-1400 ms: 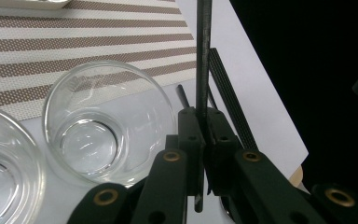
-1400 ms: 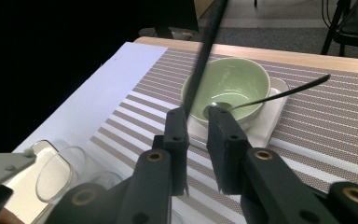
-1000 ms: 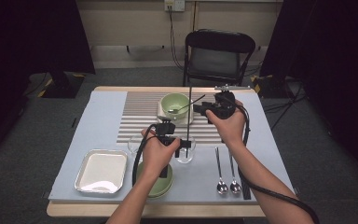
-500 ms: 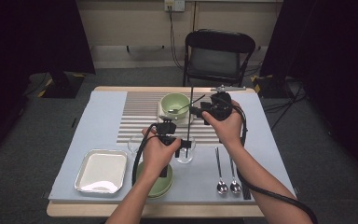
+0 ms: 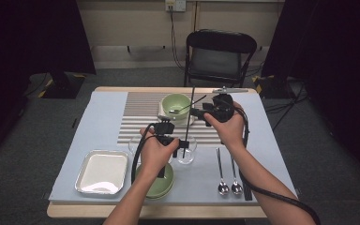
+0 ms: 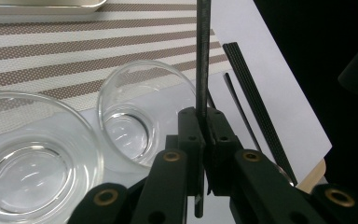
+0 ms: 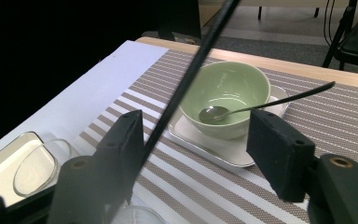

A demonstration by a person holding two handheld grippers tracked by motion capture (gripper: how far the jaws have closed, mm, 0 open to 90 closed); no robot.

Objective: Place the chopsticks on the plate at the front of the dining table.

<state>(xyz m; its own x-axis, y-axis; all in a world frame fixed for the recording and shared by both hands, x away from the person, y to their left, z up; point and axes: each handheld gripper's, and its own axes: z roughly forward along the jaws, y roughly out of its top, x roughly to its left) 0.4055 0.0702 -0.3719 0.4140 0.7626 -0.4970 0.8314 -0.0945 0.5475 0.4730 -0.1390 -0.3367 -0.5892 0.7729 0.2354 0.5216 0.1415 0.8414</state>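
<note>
Pinching a thin black chopstick (image 6: 203, 60) near its lower end, the left tool (image 5: 172, 139) holds it upright over a small glass bowl (image 5: 186, 149). The right tool (image 5: 198, 112) has just been opening; its jaws now stand spread on either side of the stick's upper part (image 7: 191, 70), the stick leaning close to one jaw.

Held by one end only, the stick could pivot in the grip and tip toward the green bowl (image 5: 176, 104) with its spoon (image 7: 261, 105), or knock the glass bowls (image 6: 32, 158) just below. A sideways drag as the right tool backs away would cause that.

Open striped mat (image 5: 140, 119) lies to the left; the worktop's (image 5: 281, 140) right side carries two spoons (image 5: 228, 186) near the front edge.
</note>
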